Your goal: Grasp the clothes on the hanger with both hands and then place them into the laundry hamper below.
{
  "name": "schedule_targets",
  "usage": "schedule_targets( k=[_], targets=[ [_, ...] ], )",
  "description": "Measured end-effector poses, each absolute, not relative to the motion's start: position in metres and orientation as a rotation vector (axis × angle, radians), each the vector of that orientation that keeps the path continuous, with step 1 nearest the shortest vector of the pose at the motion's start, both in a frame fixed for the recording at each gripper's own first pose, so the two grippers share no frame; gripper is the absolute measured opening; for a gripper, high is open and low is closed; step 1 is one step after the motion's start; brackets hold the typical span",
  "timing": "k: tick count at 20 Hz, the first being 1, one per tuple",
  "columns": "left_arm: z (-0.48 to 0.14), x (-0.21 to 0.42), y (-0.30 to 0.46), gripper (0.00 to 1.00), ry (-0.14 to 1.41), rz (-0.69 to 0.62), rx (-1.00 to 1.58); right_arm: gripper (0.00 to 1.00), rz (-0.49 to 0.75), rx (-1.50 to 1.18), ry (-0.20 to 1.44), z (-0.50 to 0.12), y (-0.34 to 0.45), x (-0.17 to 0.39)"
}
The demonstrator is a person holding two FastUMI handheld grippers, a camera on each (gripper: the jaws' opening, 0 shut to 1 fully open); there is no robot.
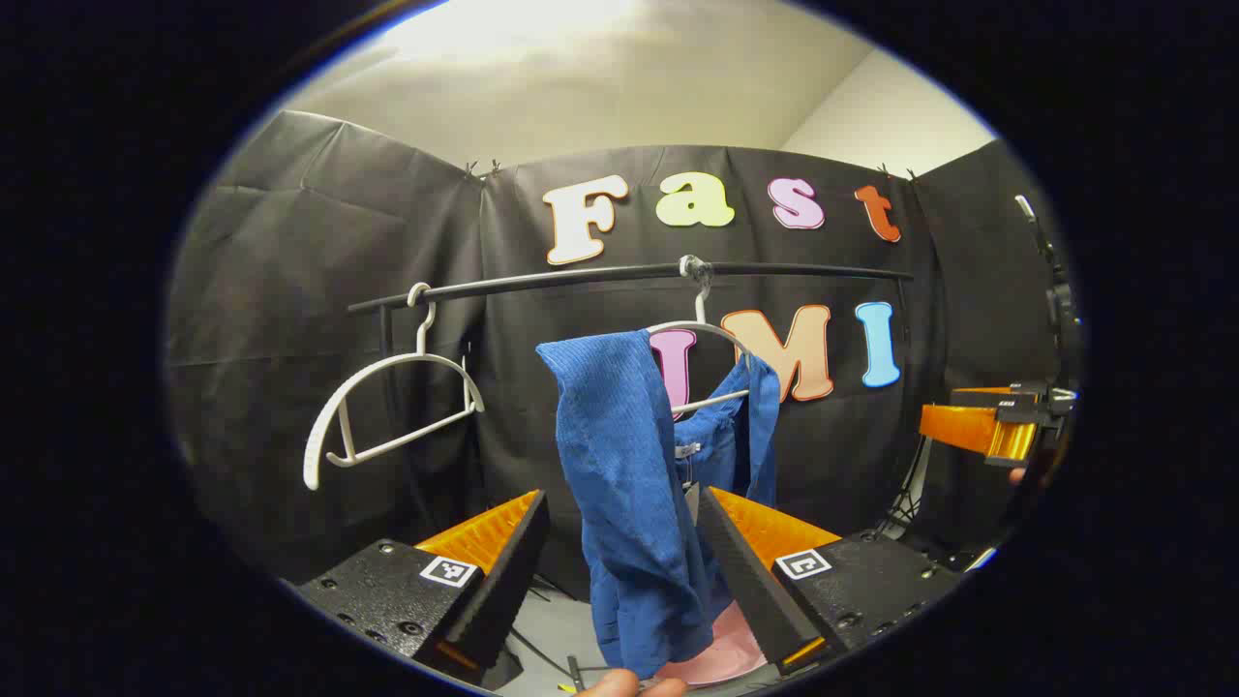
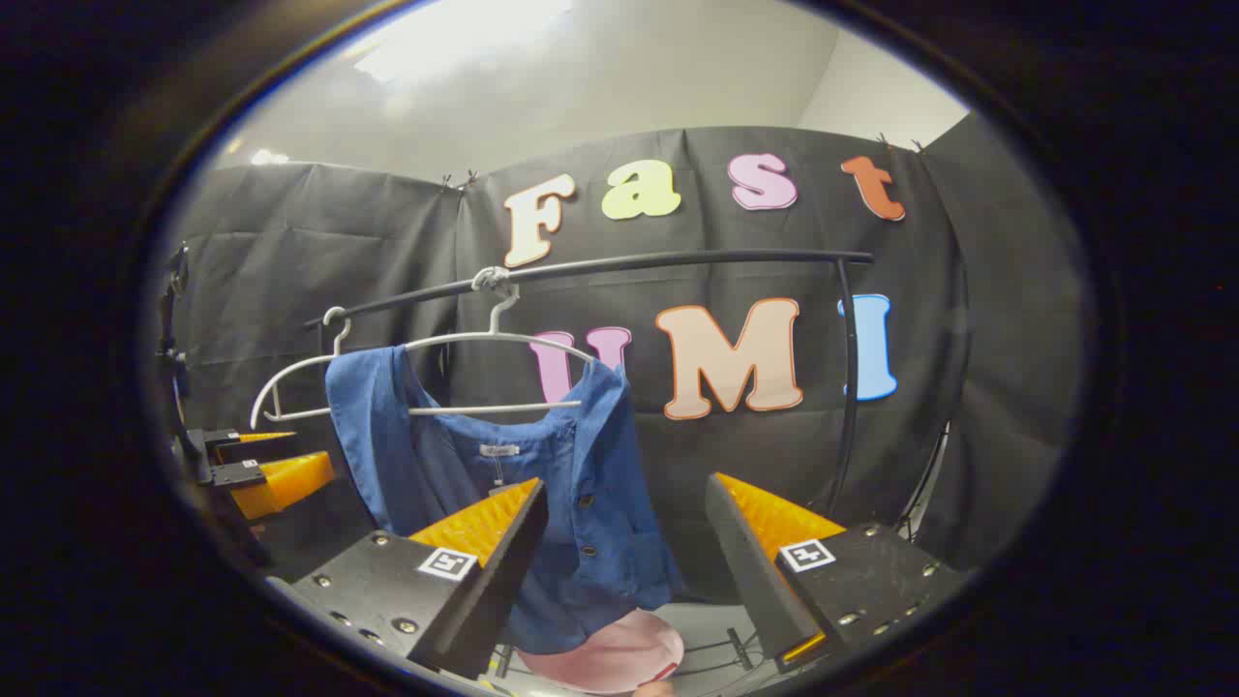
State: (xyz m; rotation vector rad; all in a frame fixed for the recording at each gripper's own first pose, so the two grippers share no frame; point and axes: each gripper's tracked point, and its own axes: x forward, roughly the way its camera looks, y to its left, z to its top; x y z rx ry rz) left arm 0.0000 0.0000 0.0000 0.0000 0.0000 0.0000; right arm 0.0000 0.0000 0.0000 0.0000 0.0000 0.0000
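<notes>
Blue shirt (image 1: 639, 484) on white hanger (image 2: 455, 341), ahead between wide-spread, empty jaws of both grippers.

Booth hung with black cloth under a pale ceiling

Creased black cloth wall (image 1: 319, 242) wraps around the booth; above it a white ceiling (image 1: 619, 77) glows brightest at the top. A dark clothes rail (image 2: 678, 259) crosses before the cloth, and a spare white hanger (image 1: 387, 407) hangs on it.

Empty white hanger (image 1: 387, 407) on black rail (image 1: 581, 279) against black cloth wall (image 1: 290, 290).
</notes>
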Motion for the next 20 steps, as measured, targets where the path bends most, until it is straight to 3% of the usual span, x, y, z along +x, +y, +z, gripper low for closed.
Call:
schedule_targets(
  k=[2, 6, 7, 15, 16, 17, 20],
  targets=[
    [0.001, 0.003, -0.001, 1.0, -0.002, 0.004, 0.008, 0.98, 0.021, 0.004, 0.002, 0.001, 0.001, 0.009],
    [-0.001, 0.013, 0.002, 0.96, 0.003, 0.023, 0.025, 0.98, 0.04, 0.005, 0.01, 0.002, -0.006, 0.033],
    [-0.004, 0.014, 0.002, 1.0, 0.012, 0.024, 0.022, 0.98, 0.042, 0.004, 0.009, 0.003, -0.006, 0.037],
    [-0.015, 0.01, 0.0, 1.0, 0.046, 0.054, 0.018, 0.98, 0.072, -0.009, 0.027, -0.005, -0.004, 0.043],
    [-0.016, 0.01, -0.002, 0.96, 0.051, 0.054, 0.014, 0.98, 0.071, -0.009, 0.034, -0.007, -0.005, 0.042],
    [-0.019, 0.009, -0.003, 1.0, 0.058, 0.055, 0.011, 0.98, 0.067, -0.01, 0.039, -0.01, -0.007, 0.042],
    [-0.026, 0.008, -0.004, 1.0, 0.071, 0.06, 0.013, 0.98, 0.063, 0.01, 0.057, -0.016, -0.009, 0.04]
  ],
)
